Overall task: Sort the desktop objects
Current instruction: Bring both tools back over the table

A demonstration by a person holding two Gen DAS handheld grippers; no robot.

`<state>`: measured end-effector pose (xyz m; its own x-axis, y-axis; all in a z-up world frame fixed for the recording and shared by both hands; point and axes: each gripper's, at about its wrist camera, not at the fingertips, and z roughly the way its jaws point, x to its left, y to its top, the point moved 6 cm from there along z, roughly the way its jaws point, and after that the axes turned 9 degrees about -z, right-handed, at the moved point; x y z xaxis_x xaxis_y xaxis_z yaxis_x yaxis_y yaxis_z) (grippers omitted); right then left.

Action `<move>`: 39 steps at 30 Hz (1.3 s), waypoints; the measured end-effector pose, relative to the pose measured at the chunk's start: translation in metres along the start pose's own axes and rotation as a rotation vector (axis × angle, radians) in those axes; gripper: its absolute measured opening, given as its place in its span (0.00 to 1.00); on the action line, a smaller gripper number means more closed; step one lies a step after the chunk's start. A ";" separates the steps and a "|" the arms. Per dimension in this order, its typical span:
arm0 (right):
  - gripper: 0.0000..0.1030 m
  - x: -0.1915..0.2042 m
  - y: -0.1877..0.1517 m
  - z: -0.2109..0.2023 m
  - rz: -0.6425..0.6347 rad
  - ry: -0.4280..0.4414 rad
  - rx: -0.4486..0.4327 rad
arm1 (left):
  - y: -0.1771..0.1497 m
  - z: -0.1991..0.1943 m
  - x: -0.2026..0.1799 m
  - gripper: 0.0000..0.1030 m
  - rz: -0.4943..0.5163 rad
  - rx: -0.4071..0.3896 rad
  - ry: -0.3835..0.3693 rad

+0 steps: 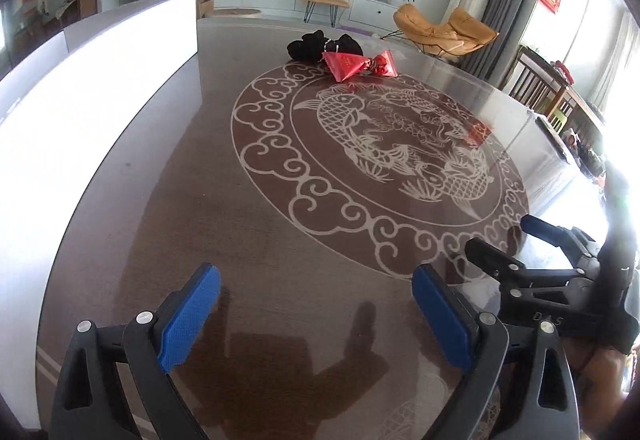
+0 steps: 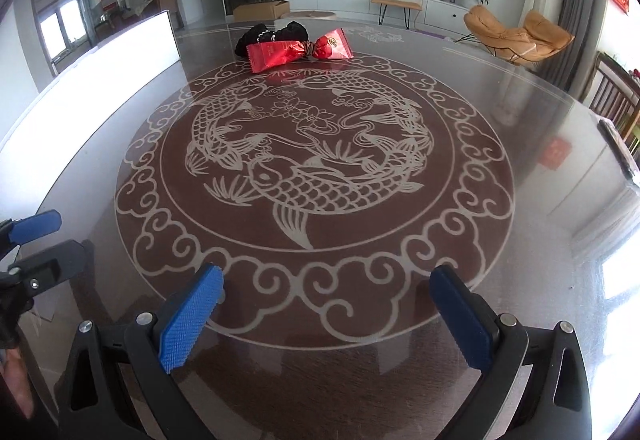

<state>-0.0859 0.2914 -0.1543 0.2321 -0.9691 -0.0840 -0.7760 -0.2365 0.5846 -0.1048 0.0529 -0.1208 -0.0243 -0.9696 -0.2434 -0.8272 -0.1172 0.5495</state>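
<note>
A red foil packet (image 1: 356,65) (image 2: 298,50), twisted in the middle, lies at the far side of the round glass table (image 1: 280,240) (image 2: 540,240). A black fabric bundle (image 1: 316,46) (image 2: 272,34) with a bead string lies right behind it, touching. My left gripper (image 1: 316,304) is open and empty, low over the near table edge. My right gripper (image 2: 328,308) is open and empty, also near the front edge. Each gripper shows in the other's view: the right one at right (image 1: 516,244), the left one at left (image 2: 44,236).
A tall white panel (image 1: 80,120) (image 2: 80,88) stands along the table's left side. The table centre carries a fish pattern (image 2: 312,160). Wooden chairs (image 1: 552,88) stand beyond the right edge. A red reflection (image 2: 556,153) shows on the glass.
</note>
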 end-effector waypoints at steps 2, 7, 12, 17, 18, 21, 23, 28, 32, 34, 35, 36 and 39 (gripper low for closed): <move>1.00 0.006 0.000 0.003 -0.015 -0.012 0.013 | -0.008 0.007 0.010 0.95 -0.005 -0.004 0.029; 1.00 0.009 -0.001 0.005 -0.013 -0.013 0.013 | -0.008 0.005 0.016 0.95 0.025 -0.039 0.068; 1.00 0.009 -0.001 0.005 -0.014 -0.013 0.013 | -0.009 0.006 0.013 0.96 0.063 -0.029 0.105; 1.00 0.009 -0.001 0.005 -0.014 -0.013 0.013 | -0.011 0.010 0.009 1.00 0.091 -0.013 0.124; 1.00 0.009 -0.001 0.005 -0.014 -0.013 0.013 | -0.011 0.009 0.009 1.00 0.092 -0.013 0.126; 1.00 0.009 -0.001 0.005 -0.014 -0.012 0.012 | -0.011 0.009 0.010 1.00 0.092 -0.014 0.127; 1.00 0.008 -0.001 0.005 -0.014 -0.012 0.012 | -0.011 0.009 0.010 1.00 0.092 -0.014 0.127; 1.00 0.008 -0.001 0.005 -0.014 -0.012 0.012 | -0.011 0.009 0.010 1.00 0.092 -0.014 0.127; 1.00 0.008 -0.001 0.005 -0.014 -0.012 0.012 | -0.011 0.009 0.010 1.00 0.092 -0.014 0.127; 1.00 0.008 -0.001 0.005 -0.014 -0.012 0.012 | -0.011 0.009 0.010 1.00 0.092 -0.014 0.127; 1.00 0.008 -0.001 0.005 -0.014 -0.012 0.012 | -0.011 0.009 0.010 1.00 0.092 -0.014 0.127; 1.00 0.008 -0.001 0.005 -0.014 -0.012 0.012 | -0.011 0.009 0.010 1.00 0.092 -0.014 0.127; 1.00 0.008 -0.001 0.005 -0.014 -0.012 0.012 | -0.011 0.009 0.010 1.00 0.092 -0.014 0.127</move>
<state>-0.0864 0.2831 -0.1592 0.2362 -0.9663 -0.1021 -0.7799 -0.2512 0.5733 -0.1005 0.0467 -0.1361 -0.0274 -0.9957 -0.0889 -0.8169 -0.0290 0.5761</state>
